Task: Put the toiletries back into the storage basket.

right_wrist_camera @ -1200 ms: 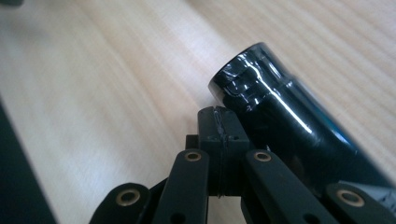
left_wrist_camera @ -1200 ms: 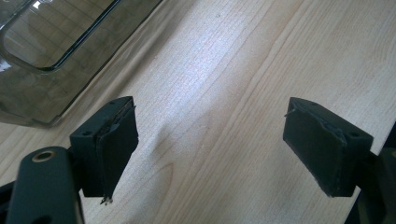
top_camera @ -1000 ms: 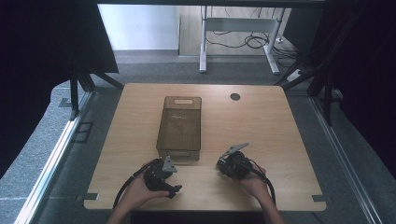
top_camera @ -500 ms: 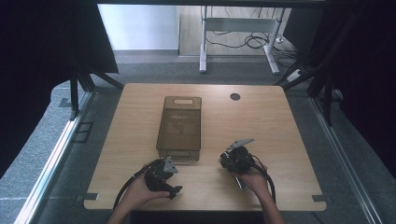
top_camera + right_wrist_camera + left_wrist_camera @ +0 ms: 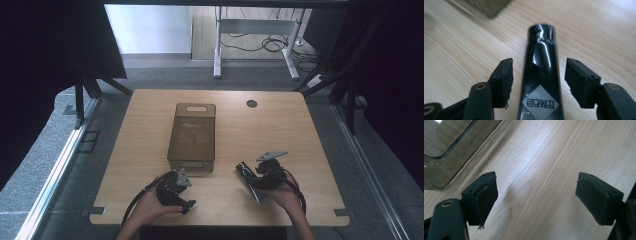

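Glossy black tube (image 5: 541, 75) – probably plastic – lies on grained wood between the right gripper (image 5: 537, 82), just spread; left gripper (image 5: 536, 200) gapes.

A light wooden table (image 5: 150, 150) carries a smoky clear bin (image 5: 192, 135) and a black tube (image 5: 252, 182).

In the right gripper view, the black tube (image 5: 541, 75) is running off the bottom edge, so its lower end is staying unseen, and its cap end is blurring (the label's print is too small to read). The smoky bin (image 5: 441, 147) is being cut off by the top-left corner of the left gripper view. In the high view, the person's forearms are leaving the bottom edge.
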